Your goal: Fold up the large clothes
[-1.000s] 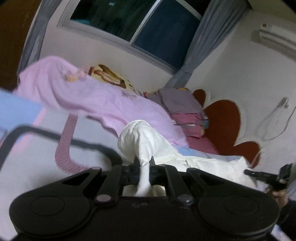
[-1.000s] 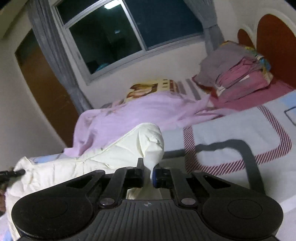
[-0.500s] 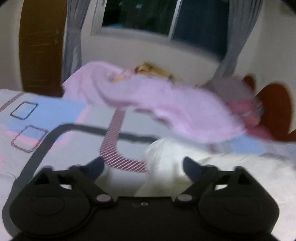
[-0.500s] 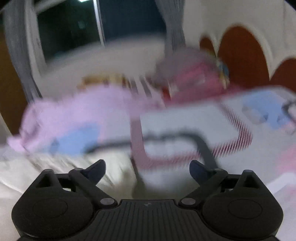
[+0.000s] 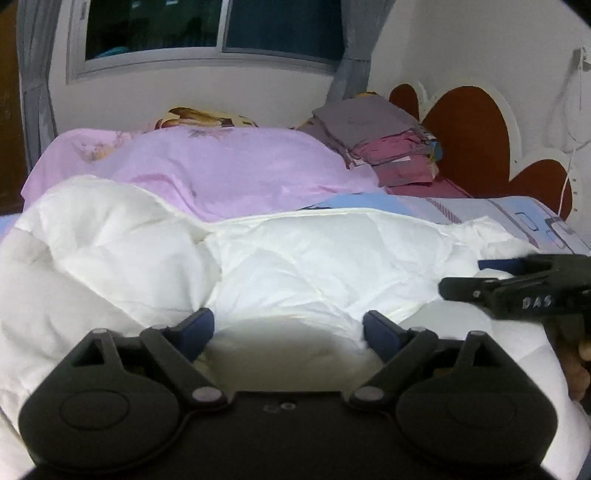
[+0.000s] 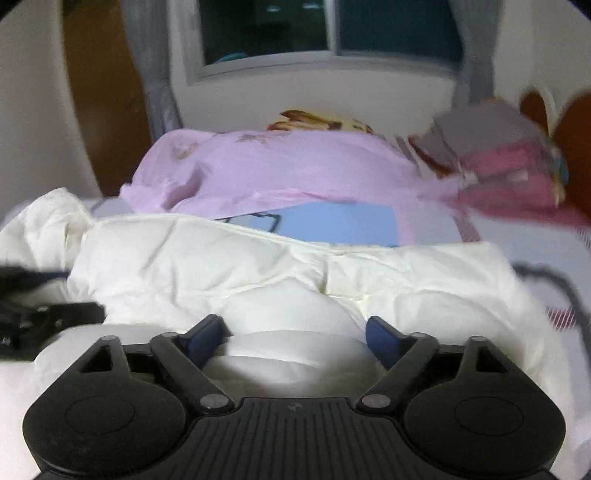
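Having just opened wide and empty, left gripper [image 5: 288, 334] and right gripper [image 6: 295, 338] leave the white quilt [image 5: 314, 258] folded once on the bed [image 5: 498, 210], further folds outstanding.

1. A home bedroom: a bed [image 5: 480, 210] with a patterned blue and pink sheet fills the room
2. A brown scalloped headboard [image 5: 469, 129] stands against the white wall
3. Folded clothes [image 5: 384, 144] and a lilac blanket [image 5: 221, 166] lie on the bed
4. A curtained window [image 5: 207, 29] shows darkness outside
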